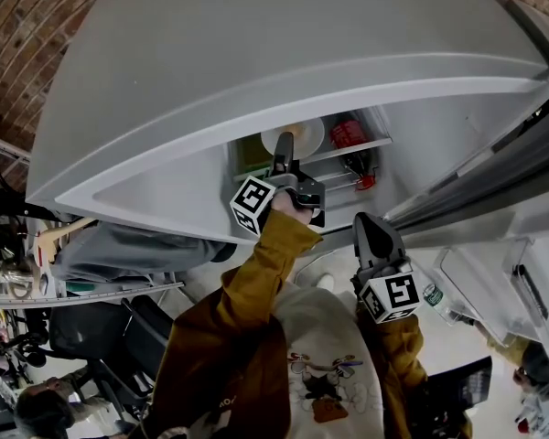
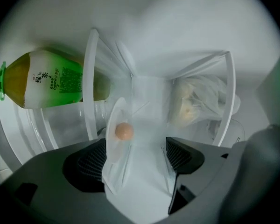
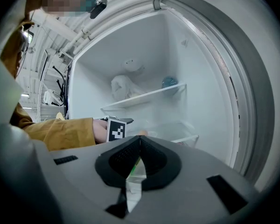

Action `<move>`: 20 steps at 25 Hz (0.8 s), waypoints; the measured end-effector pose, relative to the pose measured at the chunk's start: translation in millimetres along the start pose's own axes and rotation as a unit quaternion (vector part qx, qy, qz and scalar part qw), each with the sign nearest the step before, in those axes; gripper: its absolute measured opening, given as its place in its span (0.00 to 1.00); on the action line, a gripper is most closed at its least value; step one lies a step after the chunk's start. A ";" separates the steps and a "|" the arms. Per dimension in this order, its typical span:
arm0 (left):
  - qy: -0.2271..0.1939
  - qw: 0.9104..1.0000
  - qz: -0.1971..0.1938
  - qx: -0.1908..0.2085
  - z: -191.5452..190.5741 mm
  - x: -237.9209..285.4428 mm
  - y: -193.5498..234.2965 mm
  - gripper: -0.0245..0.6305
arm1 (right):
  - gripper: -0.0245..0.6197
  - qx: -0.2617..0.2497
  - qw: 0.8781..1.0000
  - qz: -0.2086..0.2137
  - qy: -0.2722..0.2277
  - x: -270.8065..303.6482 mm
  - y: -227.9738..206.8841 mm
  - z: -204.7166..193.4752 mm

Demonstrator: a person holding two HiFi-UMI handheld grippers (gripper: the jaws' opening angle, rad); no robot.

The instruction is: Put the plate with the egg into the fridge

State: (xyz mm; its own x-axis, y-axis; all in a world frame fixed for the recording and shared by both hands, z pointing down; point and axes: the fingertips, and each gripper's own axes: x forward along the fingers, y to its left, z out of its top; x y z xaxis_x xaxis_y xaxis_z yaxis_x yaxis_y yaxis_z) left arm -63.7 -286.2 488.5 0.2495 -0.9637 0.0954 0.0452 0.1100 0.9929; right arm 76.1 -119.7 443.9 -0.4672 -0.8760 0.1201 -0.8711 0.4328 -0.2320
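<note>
Inside the fridge (image 3: 130, 45), the plate (image 2: 115, 164) with the egg (image 2: 124, 131) sits between the left gripper's (image 2: 136, 146) spread jaws, nearer the left one; right gripper (image 3: 140, 141) closed, empty.

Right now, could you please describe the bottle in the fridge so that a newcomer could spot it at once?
Look inside the open fridge, by the plate with the egg. The bottle near it has a green cap, a green label and a yellowish drink, while its neighbours are white or clear.
</note>
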 end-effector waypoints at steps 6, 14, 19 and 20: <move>-0.007 1.000 0.002 -0.008 2.6 -5.7 -1.1 0.66 | 0.04 0.002 1.000 0.000 0.004 -4.5 1.2 -1.8; -0.013 0.999 0.033 -0.010 2.7 -10.9 2.4 0.71 | 0.04 0.003 1.000 -0.003 0.003 -10.2 2.4 -2.3; -0.011 0.999 0.043 -0.018 0.0 -14.5 9.3 0.71 | 0.04 0.003 1.000 -0.001 0.002 -12.9 2.8 -2.9; -0.009 0.999 0.046 -0.019 -1.2 -15.4 11.6 0.71 | 0.04 0.003 1.000 -0.001 0.002 -13.5 2.8 -2.9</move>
State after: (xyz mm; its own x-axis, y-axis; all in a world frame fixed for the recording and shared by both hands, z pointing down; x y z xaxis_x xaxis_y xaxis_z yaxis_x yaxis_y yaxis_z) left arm -65.9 -269.8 498.4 0.2363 -0.9535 0.1871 0.0602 0.2066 0.9766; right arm 79.5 -106.1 444.5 -0.4657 -0.8761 0.1246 -0.8714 0.4294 -0.2372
